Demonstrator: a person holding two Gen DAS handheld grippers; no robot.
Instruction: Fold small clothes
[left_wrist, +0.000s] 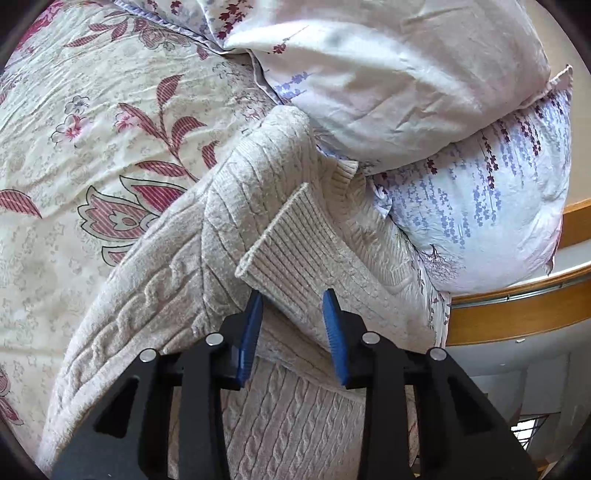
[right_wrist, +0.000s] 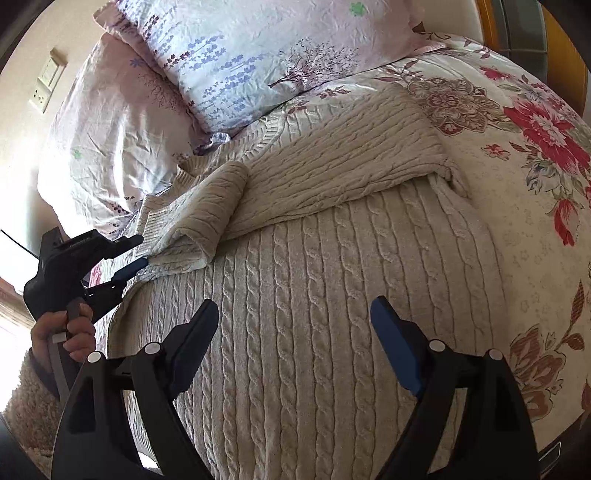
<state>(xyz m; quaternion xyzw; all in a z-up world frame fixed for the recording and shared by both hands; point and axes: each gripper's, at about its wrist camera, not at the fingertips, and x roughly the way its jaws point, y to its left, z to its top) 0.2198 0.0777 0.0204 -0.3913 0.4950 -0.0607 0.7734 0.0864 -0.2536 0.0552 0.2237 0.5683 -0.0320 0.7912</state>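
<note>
A cream cable-knit sweater (right_wrist: 332, 295) is lying on the bed (right_wrist: 517, 221) half folded: the left gripper (left_wrist: 293, 295) is pinching one sleeve cuff (left_wrist: 291, 240) over the body, the right gripper (right_wrist: 295, 314) is hovering with fingers spread, and the body folds are seemingly left to do.

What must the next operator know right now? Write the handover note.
Left gripper: jaws partly apart astride the cuff; grip unclear.
Right gripper: open, over the sweater, holding nothing.
Sweater lies on the bed by the pillows.
Done: that sleeve and the other sleeve lie folded across the body.
Left: probably let the cuff go, then fold the body in half.
</note>
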